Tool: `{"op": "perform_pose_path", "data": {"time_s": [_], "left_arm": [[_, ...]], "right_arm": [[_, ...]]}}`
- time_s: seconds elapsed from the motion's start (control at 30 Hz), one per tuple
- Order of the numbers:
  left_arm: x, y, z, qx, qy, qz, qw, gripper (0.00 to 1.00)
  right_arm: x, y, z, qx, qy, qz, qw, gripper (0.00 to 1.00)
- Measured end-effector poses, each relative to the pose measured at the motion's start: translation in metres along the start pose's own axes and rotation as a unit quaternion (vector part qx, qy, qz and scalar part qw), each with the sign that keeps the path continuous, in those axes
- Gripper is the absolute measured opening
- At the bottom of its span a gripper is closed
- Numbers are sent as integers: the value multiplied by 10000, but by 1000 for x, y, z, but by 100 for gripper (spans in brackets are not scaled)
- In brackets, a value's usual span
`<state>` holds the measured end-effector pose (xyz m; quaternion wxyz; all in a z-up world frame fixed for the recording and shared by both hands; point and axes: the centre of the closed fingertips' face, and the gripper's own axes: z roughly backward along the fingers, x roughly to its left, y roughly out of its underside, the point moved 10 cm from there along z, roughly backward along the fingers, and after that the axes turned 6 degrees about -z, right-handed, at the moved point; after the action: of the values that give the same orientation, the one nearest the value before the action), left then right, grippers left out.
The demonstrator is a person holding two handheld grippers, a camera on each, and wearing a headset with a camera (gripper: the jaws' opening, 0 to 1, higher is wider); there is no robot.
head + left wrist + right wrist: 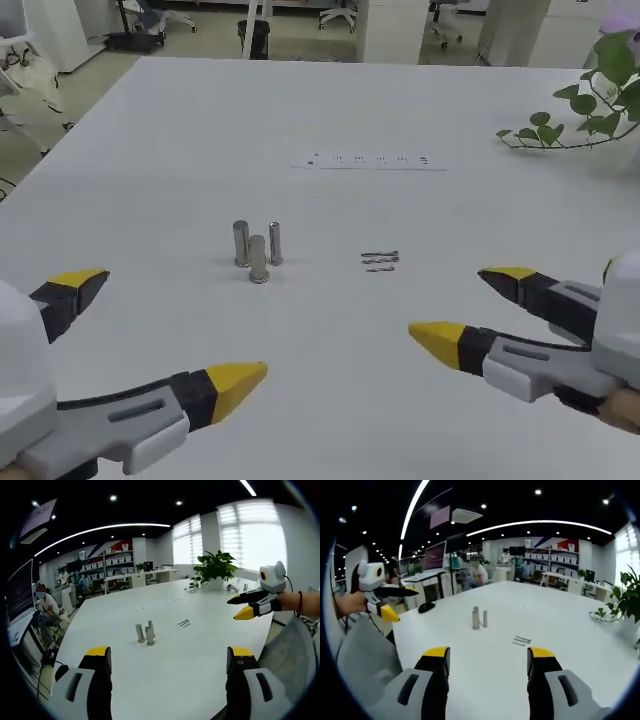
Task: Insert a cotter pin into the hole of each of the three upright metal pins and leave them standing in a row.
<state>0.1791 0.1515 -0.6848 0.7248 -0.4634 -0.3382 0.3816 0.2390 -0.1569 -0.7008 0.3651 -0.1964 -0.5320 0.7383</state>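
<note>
Jaws spread wide, empty: left yellow-tipped gripper (165,327), right yellow-tipped gripper (465,302). Three upright silver metal pins (257,250) clustered; thin grey cotter pins (380,261) lying near them.

A white table (150,150) is carrying three metal pins (257,255) near its middle; they are standing upright in a tight cluster, two behind and one nearer in front. A few cotter pins (380,261) are lying flat side by side to the right of them, apart from the cluster. Farther back a flat white strip (370,160) is lying across the top, and a plant (600,100) is sitting at the far right, trailing leaves over the surface.
</note>
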Motion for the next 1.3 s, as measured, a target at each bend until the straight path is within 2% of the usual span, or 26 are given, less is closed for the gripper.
{"op": "perform_pose_path", "data": {"time_s": [0.37, 0.7, 0.83, 0.97, 1.3], "left_arm": [[-2, 0, -7, -25, 20, 47, 10000, 94], [-1, 5, -15, -9, 64, 65, 10000, 92], [-1, 7, -18, 31, 65, 95, 9999, 92], [0, 7, -20, -33, 64, 135, 9999, 92], [1, 9, -26, -30, 87, 176, 9998, 92]], "right_arm": [[-8, -14, -51, -71, -222, 41, 9997, 46], [-12, -18, -101, -48, -468, 51, 9989, 41], [-12, -18, -119, -37, -541, 50, 9985, 40], [-12, -18, -139, -30, -623, 81, 9980, 38], [-8, -21, -182, -51, -811, 79, 9967, 31]]}}
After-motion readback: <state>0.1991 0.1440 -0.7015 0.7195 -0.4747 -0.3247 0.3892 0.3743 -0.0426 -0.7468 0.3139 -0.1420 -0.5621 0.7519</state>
